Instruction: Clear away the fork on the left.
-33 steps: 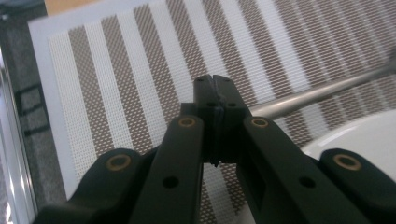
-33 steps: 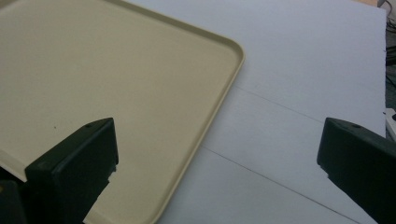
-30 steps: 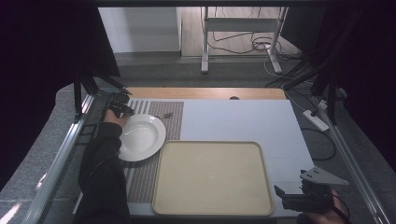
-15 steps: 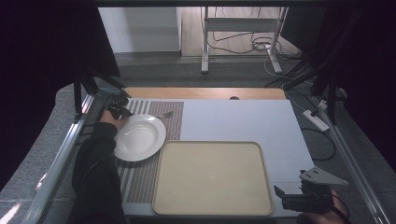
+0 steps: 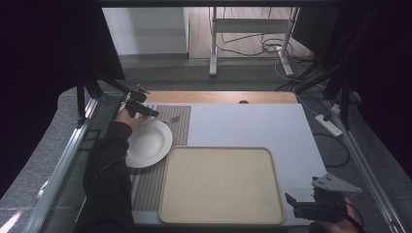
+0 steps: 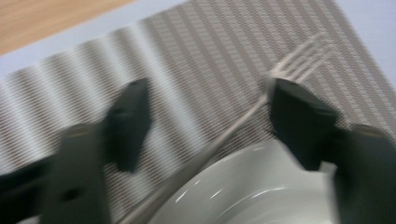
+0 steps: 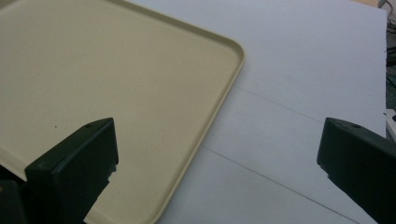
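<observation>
A white plate [image 5: 147,143] rests on a striped placemat [image 5: 180,127] at the table's left. A silver fork [image 5: 171,120] lies on the mat just beyond the plate's far rim. My left gripper [image 5: 145,112] hovers over that rim, jaws open. In the left gripper view the fork [image 6: 243,116] runs diagonally between the open jaws of the left gripper [image 6: 208,121], with the plate [image 6: 243,191] below. A beige tray [image 5: 221,184] sits empty at the front centre. My right gripper [image 5: 294,206] stands open at the tray's near right corner, holding nothing; the tray [image 7: 116,88] lies before the right gripper [image 7: 219,156].
The white tabletop [image 5: 252,124] stretches right of the mat. A wooden strip [image 5: 218,97] runs along the far edge. Metal rails [image 5: 68,150] border the left side. A power strip [image 5: 328,124] and cables lie off the table's right edge.
My left gripper has shifted slightly toward the fork at the plate's far rim. The right gripper has stayed in place.
</observation>
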Available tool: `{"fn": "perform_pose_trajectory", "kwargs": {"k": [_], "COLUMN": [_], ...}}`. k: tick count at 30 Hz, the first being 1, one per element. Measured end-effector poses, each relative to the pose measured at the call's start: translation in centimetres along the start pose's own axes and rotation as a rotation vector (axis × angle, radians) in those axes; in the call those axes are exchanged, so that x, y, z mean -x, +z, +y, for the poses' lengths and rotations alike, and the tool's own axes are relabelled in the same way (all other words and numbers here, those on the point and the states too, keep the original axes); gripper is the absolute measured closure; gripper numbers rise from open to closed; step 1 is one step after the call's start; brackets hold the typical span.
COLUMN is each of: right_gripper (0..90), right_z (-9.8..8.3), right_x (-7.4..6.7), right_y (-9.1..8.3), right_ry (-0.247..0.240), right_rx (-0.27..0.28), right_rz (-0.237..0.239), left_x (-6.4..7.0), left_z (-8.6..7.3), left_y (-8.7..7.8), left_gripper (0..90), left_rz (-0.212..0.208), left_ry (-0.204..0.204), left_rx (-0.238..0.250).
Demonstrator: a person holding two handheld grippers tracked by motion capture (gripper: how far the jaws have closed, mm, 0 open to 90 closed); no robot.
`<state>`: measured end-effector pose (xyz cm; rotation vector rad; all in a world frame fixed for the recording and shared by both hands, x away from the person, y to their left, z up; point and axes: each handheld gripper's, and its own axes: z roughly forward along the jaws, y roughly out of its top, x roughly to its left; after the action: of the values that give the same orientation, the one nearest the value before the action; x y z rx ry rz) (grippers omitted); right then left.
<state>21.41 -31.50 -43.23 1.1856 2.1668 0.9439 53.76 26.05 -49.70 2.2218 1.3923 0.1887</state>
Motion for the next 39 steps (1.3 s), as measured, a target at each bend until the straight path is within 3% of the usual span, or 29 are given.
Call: {"fn": "perform_pose_trajectory", "kwargs": {"k": [4,6,8,11,14,17,18,19,20,21,22,23,24,25,26,28,31,35,39], "right_gripper": [0.0,0.0,0.0,0.0,0.0,0.0,0.0,0.0,0.0,0.0,0.0,0.0,0.0,0.0,0.0,0.0,0.0,0.0,0.0], "right_z": [0.0,0.0,0.0,0.0,0.0,0.0,-0.1,-0.1,-0.1,0.0,0.0,0.0,0.0,0.0,0.0,0.0,-0.1,-0.1,-0.1], "right_x": [0.0,0.0,0.0,0.0,0.1,0.1,0.1,0.1,0.1,0.0,0.0,0.0,0.0,0.0,0.0,0.0,0.0,0.1,0.1], "right_y": [0.0,0.0,0.0,0.0,-0.1,-0.1,-0.1,-0.1,-0.1,0.0,0.0,0.0,0.0,0.0,0.0,0.0,0.0,0.0,0.0], "right_ry": [0.000,0.000,0.001,0.001,0.000,0.001,0.001,0.000,0.000,0.000,0.000,0.000,0.000,0.000,0.000,0.001,0.002,0.004,0.004], "right_rx": [0.000,0.000,0.001,0.002,0.002,0.004,0.004,0.002,0.002,0.002,0.002,0.000,0.000,0.000,-0.001,-0.001,0.000,-0.001,-0.001], "right_rz": [0.002,0.001,0.002,0.002,0.003,0.004,0.004,0.004,0.004,0.003,0.003,0.003,0.003,0.003,0.003,0.003,0.004,0.005,0.005], "left_x": [1.2,1.8,2.4,2.9,2.9,2.3,1.9,1.7,1.6,1.2,0.9,0.6,0.3,0.1,-0.5,-0.8,-1.4,-1.3,-1.5], "left_z": [0.7,1.0,1.4,1.6,1.7,1.4,1.3,1.1,1.0,0.9,0.8,0.5,0.4,0.2,-0.2,-0.4,-0.9,-1.0,-1.3], "left_y": [1.4,2.5,3.3,4.2,4.7,4.6,4.3,4.1,3.9,3.6,3.3,3.0,2.8,2.6,2.3,2.1,1.8,1.7,1.6], "left_gripper": [3.2,0.0,0.0,0.0,2.1,4.0,6.7,17.3,17.3,29.0,29.0,43.4,49.7,49.7,63.8,72.4,76.0,80.6,84.2], "left_rz": [0.007,-0.012,0.016,0.025,0.076,0.083,0.077,0.078,0.082,0.078,0.077,0.080,0.079,0.083,0.069,0.059,0.038,0.047,0.060], "left_ry": [0.020,0.028,0.033,0.045,0.069,0.055,0.050,0.050,0.054,0.050,0.050,0.055,0.048,0.048,0.055,0.056,0.086,0.128,0.118], "left_rx": [-0.031,-0.067,-0.097,-0.116,-0.149,-0.136,-0.122,-0.110,-0.107,-0.106,-0.108,-0.108,-0.104,-0.102,-0.097,-0.094,-0.077,-0.085,-0.086]}}
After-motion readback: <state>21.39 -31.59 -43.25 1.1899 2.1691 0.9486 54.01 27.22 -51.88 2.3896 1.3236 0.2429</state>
